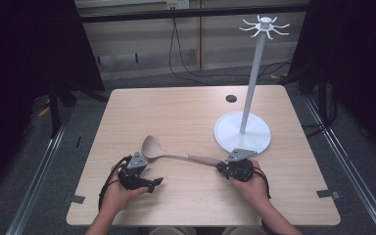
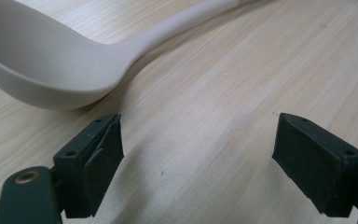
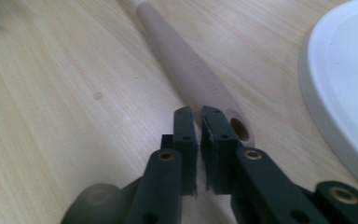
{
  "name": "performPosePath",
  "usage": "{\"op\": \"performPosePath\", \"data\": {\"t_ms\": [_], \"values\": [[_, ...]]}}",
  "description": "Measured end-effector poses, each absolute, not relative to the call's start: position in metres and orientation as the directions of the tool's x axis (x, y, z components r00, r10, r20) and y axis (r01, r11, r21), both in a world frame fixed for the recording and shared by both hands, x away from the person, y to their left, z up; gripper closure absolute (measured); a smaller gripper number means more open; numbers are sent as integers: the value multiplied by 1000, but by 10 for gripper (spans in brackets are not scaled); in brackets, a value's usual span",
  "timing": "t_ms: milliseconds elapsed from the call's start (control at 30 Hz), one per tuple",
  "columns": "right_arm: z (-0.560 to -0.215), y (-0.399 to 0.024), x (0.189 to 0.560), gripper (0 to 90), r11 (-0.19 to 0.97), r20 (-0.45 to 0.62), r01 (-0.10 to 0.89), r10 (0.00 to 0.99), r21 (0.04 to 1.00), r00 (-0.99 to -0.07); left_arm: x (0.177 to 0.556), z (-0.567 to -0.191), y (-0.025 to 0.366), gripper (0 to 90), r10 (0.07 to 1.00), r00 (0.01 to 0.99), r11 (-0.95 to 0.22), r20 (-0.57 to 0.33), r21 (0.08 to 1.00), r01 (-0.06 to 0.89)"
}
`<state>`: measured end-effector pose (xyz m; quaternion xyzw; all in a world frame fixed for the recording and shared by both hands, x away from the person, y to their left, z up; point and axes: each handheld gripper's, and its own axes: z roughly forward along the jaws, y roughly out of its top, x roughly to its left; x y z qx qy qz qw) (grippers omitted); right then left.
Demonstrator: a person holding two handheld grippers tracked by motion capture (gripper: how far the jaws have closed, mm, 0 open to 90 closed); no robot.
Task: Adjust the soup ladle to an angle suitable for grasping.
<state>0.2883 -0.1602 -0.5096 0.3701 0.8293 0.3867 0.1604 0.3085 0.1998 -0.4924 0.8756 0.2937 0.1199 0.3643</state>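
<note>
The table (image 1: 186, 112) bears a white stand (image 1: 242, 132), its hooks out of focus up top. The ladle (image 1: 152, 147) lies between the grippers. Left gripper (image 2: 198, 149) spread wide over bare wood; right gripper (image 3: 198, 123) pressed nearly together beside the handle end, whether it touches is unclear.

Each hand-held tool, left tool (image 1: 157, 182) and right tool (image 1: 221, 168), is black with two block-shaped jaws, brass-coloured pivot screws, a grey three-cornered top plate and a trailing black cable. Forearms are bare.
</note>
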Motion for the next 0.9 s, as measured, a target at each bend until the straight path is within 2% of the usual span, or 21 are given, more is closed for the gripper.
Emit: {"op": "performPosePath", "data": {"t_ms": [167,333,533,733,800,900], "values": [[-507,-163,285,761,381,82,511,735,771,-673,310,-488,195,155,591,807,-562,-17,708,427],[-497,-166,278,622,382,87,502,723,776,-685,314,-484,191,155,558,830,-616,-2,669,416],[-494,-173,273,459,367,125,524,717,769,-686,325,-475,178,155,542,840,-624,11,674,394],[-492,-180,271,355,349,155,549,722,760,-674,339,-463,160,161,513,858,-642,24,674,365],[-492,-183,270,332,343,160,554,726,758,-668,346,-460,154,162,484,874,-685,42,641,348],[-492,-186,268,311,340,164,553,723,761,-671,352,-461,147,163,481,876,-680,23,641,356]]}}
